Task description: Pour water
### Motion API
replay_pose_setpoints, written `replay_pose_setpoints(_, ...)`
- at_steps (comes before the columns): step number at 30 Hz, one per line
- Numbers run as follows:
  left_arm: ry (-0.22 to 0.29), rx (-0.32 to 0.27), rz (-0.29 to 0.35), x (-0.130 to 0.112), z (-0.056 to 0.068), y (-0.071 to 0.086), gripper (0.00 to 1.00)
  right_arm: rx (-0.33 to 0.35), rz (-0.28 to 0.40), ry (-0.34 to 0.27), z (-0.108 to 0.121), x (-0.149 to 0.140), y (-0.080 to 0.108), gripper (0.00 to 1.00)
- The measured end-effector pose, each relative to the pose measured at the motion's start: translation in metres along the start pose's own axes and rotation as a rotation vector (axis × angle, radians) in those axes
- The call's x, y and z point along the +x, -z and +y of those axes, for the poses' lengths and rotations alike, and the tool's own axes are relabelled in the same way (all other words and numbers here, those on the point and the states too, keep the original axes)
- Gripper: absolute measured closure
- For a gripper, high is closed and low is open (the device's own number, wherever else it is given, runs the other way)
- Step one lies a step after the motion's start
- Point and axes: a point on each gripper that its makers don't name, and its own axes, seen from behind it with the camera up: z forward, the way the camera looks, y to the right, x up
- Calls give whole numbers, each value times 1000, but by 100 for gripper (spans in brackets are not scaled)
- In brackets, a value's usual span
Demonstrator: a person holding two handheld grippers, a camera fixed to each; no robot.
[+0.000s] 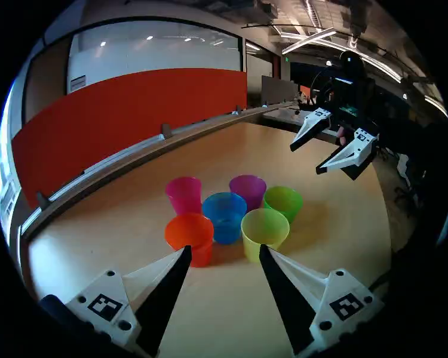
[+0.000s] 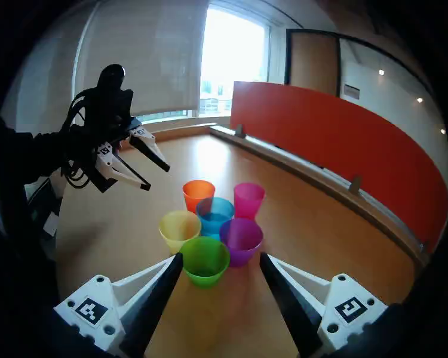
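Blue cup (image 1: pixel 224 218), translucent tapered plastic

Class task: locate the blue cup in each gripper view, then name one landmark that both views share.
Left gripper view: blue cup near the picture's middle, at the centre of the cup cluster.
Right gripper view: blue cup mid-cluster again, just behind the green cup.
Shared landmark: the long red partition, on the left there, on the right here.

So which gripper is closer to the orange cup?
Left. The left gripper has the orange cup just beyond its fingertips; the right gripper faces the cluster's opposite side, with the green cup closest and orange farthest.
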Motion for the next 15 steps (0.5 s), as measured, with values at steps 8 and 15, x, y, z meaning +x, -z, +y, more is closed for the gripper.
replay_pose_setpoints(8, -4, -17, -23, -9, 1, -7, 16, 11, -30, 1, -3, -13, -11, 0)
replay_pose_setpoints(15, -10, -25, -52, -20, 0, -12, 16, 26, -52, 13, -9, -23, -18, 0)
